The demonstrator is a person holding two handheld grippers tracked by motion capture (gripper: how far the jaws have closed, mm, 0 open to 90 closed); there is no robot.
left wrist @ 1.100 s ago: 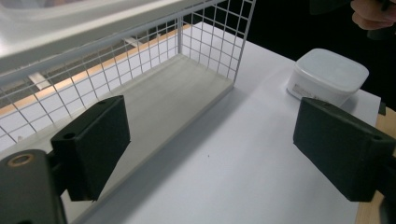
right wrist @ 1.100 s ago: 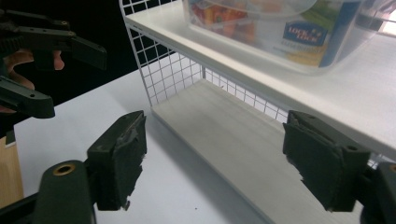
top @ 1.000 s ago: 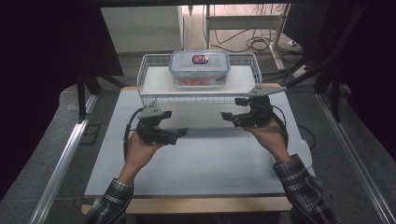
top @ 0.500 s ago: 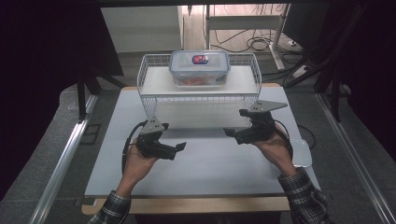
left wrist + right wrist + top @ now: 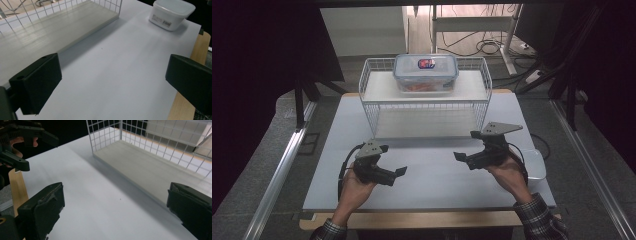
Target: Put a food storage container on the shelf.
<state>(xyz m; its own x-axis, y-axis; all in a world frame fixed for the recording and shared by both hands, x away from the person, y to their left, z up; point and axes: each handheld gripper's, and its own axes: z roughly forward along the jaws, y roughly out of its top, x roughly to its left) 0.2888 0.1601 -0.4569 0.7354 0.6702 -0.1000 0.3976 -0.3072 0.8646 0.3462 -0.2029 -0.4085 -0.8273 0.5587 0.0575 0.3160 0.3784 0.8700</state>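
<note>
The left gripper (image 5: 401, 172) and right gripper (image 5: 458, 156) hover over the white table (image 5: 432, 175), jaws just opened wide, nothing between them, facing each other.

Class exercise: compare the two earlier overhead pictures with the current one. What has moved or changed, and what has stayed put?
Both hands drew back from the wire rack toward the table's near edge. The left tongs and right tongs have just been opening; both now stand open with nothing between them. Nothing was picked up or released. The lidded container on top of the rack and the white tub stayed as they were.
</note>
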